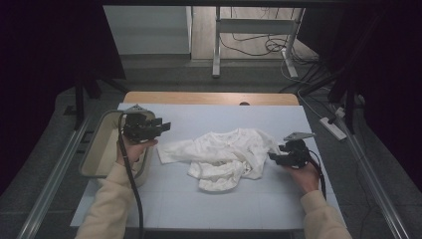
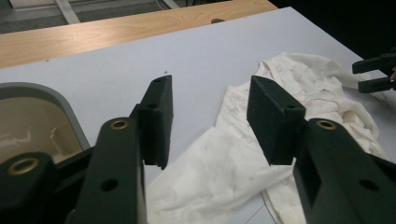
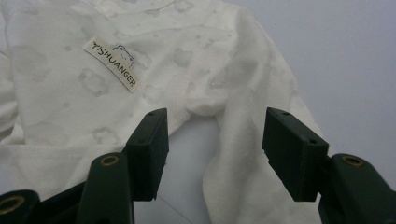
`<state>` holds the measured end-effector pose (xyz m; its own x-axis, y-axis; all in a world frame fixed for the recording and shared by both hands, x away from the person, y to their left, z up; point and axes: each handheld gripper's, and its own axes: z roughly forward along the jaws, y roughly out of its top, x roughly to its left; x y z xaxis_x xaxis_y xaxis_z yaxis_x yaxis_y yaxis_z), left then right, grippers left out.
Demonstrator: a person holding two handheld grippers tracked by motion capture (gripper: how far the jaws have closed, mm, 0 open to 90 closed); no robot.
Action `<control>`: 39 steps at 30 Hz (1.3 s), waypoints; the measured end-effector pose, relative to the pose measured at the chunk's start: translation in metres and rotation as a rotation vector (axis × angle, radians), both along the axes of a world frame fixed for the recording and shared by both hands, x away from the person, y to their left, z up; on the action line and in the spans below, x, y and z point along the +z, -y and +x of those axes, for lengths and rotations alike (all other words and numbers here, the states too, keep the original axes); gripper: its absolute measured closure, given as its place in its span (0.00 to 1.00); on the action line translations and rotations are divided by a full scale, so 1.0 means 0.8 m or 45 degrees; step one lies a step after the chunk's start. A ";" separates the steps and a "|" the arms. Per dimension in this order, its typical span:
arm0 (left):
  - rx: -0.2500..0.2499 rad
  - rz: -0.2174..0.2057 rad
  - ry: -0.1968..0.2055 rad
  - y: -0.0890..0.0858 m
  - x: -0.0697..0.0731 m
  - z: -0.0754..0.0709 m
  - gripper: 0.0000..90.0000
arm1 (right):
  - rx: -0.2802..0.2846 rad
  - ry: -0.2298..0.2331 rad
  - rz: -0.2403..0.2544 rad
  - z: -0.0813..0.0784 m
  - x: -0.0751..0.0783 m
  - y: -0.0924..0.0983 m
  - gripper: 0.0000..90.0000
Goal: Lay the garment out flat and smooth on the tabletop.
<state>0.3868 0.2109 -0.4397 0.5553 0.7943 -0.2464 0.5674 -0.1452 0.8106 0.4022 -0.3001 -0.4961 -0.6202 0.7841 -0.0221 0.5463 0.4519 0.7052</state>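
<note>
A crumpled white garment (image 1: 224, 154) lies in the middle of the pale mat (image 1: 199, 204). One sleeve stretches left toward my left gripper (image 1: 164, 125), which is held above the mat, open and empty. In the left gripper view, the garment (image 2: 224, 158) lies below and beyond the parted left gripper (image 2: 210, 121). My right gripper (image 1: 273, 157) sits at the garment's right edge. In the right gripper view, the right gripper (image 3: 215, 154) is open, a fold of cloth (image 3: 243, 140) running between the pads without being pressed. A sewn label (image 3: 112, 63) shows on the fabric.
A beige basin with a grey rim (image 1: 99, 149) hangs at the mat's left edge, under my left hand. A strip of wooden tabletop (image 1: 209, 98) shows beyond the mat. On the floor behind are a desk frame (image 1: 217, 45), cables and a power strip (image 1: 333, 128).
</note>
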 end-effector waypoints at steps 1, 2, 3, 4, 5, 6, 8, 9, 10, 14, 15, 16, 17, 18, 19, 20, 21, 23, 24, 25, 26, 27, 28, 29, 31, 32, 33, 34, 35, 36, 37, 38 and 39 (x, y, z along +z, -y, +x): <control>-0.006 0.002 0.002 0.002 0.001 -0.001 0.55 | -0.001 0.000 0.003 0.000 0.000 0.000 0.45; -0.020 0.007 0.006 0.005 0.002 -0.001 0.54 | -0.002 0.001 0.003 0.000 0.000 0.000 0.45; -0.027 0.011 0.007 0.007 0.003 -0.002 0.53 | -0.004 0.002 0.001 0.000 0.000 0.000 0.45; -0.037 0.015 0.006 0.010 0.004 -0.002 0.52 | -0.005 0.004 0.001 0.000 0.001 0.001 0.45; -0.051 0.017 0.007 0.013 0.005 -0.003 0.51 | -0.007 0.005 0.000 0.000 0.001 0.002 0.45; -0.061 0.018 0.007 0.016 0.005 -0.003 0.51 | -0.010 0.009 0.007 0.000 0.002 0.003 0.45; -0.083 0.014 0.004 0.022 0.005 -0.004 0.50 | -0.021 0.018 0.010 0.000 0.004 0.006 0.44; -0.094 0.012 0.002 0.024 0.005 -0.005 0.50 | -0.033 0.027 0.018 0.000 0.007 0.010 0.44; -0.106 0.012 -0.001 0.027 0.005 -0.005 0.49 | -0.046 0.033 0.033 0.000 0.010 0.014 0.44; -0.150 0.029 -0.015 0.039 0.002 -0.004 0.48 | -0.084 0.054 0.071 -0.001 0.018 0.027 0.44; -0.157 0.035 -0.016 0.040 0.002 -0.004 0.47 | -0.090 0.053 0.074 -0.001 0.018 0.030 0.44; -0.165 0.038 -0.021 0.043 0.001 -0.004 0.47 | -0.094 0.056 0.074 -0.001 0.019 0.031 0.44; -0.169 0.039 -0.023 0.045 0.000 -0.004 0.47 | -0.095 0.056 0.069 0.000 0.019 0.032 0.44; -0.179 0.043 -0.024 0.047 -0.001 -0.004 0.47 | -0.098 0.055 0.065 0.000 0.019 0.033 0.44; -0.184 0.046 -0.029 0.049 -0.002 -0.004 0.47 | -0.102 0.054 0.060 0.000 0.019 0.035 0.44; -0.189 0.047 -0.031 0.051 -0.002 -0.004 0.46 | -0.107 0.053 0.066 0.001 0.018 0.036 0.44; -0.192 0.048 -0.033 0.052 -0.003 -0.004 0.46 | -0.114 0.051 0.068 0.002 0.018 0.038 0.44; -0.201 0.053 -0.040 0.055 -0.005 -0.003 0.46 | -0.129 0.045 0.067 0.003 0.017 0.044 0.44; -0.208 0.056 -0.045 0.056 -0.006 -0.003 0.46 | -0.135 0.045 0.066 0.003 0.017 0.046 0.44; -0.210 0.057 -0.047 0.058 -0.007 -0.003 0.46 | -0.142 0.045 0.060 0.003 0.016 0.049 0.44; -0.213 0.060 -0.050 0.059 -0.008 -0.003 0.45 | -0.150 0.044 0.054 0.003 0.015 0.051 0.44; -0.219 0.068 -0.054 0.060 -0.009 -0.003 0.45 | -0.157 0.042 0.050 0.003 0.015 0.053 0.44; -0.223 0.072 -0.057 0.061 -0.009 -0.003 0.45 | -0.164 0.038 0.047 0.004 0.014 0.056 0.44; -0.226 0.073 -0.059 0.062 -0.010 -0.003 0.44 | -0.172 0.036 0.048 0.004 0.013 0.058 0.44; -0.231 0.074 -0.066 0.064 -0.011 -0.002 0.44 | -0.186 0.027 0.037 0.006 0.011 0.062 0.44; -0.233 0.077 -0.067 0.064 -0.011 -0.002 0.44 | -0.191 0.021 0.028 0.006 0.009 0.063 0.44; -0.233 0.078 -0.068 0.065 -0.011 -0.002 0.43 | -0.196 0.015 0.022 0.006 0.008 0.065 0.44; -0.234 0.078 -0.070 0.065 -0.012 -0.002 0.43 | -0.200 0.006 0.016 0.007 0.006 0.066 0.44; -0.234 0.078 -0.071 0.065 -0.012 -0.002 0.43 | -0.207 -0.004 0.012 0.008 0.004 0.067 0.44; -0.234 0.078 -0.071 0.065 -0.012 -0.002 0.43 | -0.210 -0.012 0.002 0.009 0.003 0.068 0.44; -0.234 0.079 -0.071 0.066 -0.012 -0.002 0.43 | -0.217 -0.025 -0.003 0.010 0.001 0.070 0.44; -0.235 0.079 -0.071 0.066 -0.012 -0.002 0.42 | -0.224 -0.035 -0.007 0.011 -0.001 0.071 0.45; -0.235 0.081 -0.071 0.066 -0.012 -0.002 0.42 | -0.225 -0.041 -0.004 0.011 -0.002 0.072 0.45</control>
<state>0.3850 0.1582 -0.4494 0.6799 0.6952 -0.2334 0.5700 -0.3006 0.7647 0.4112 -0.3579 -0.4979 -0.4728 0.8811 -0.0071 0.6399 0.3489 0.6847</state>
